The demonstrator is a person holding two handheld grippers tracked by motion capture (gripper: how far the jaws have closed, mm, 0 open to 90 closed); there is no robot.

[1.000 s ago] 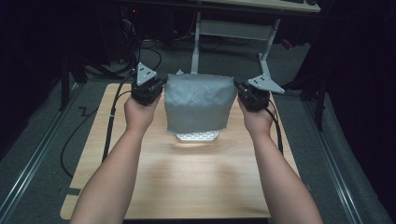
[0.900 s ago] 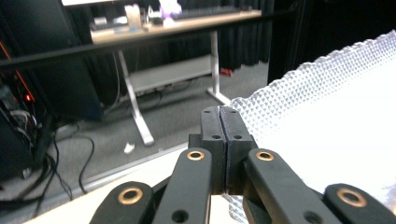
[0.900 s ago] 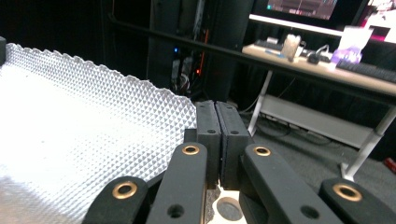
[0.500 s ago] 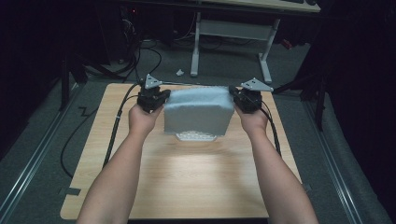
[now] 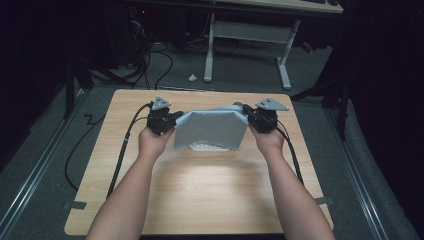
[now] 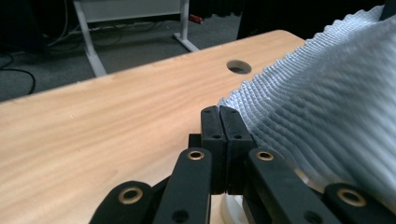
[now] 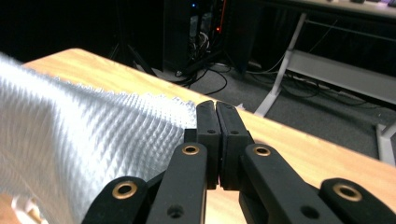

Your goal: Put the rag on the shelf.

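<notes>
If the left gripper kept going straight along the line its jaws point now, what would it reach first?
Probably the wooden table: the left gripper, shut on the grey cloth, points low across its top, with the round hole beyond. Depth is unclear.

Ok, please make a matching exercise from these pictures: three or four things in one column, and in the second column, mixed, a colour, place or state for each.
Things:
1. light grey waffle-textured cloth
2. light wooden table
3. left gripper
4. round hole in the tabletop

Descriptions:
A. black jaws shut on one corner of the cloth
B. stretched between the two grippers, lower edge near the tabletop
C. cut through the wood near the table's edge
D. rounded corners, standing on grey floor

Pairs: 1-B, 2-D, 3-A, 4-C
</notes>
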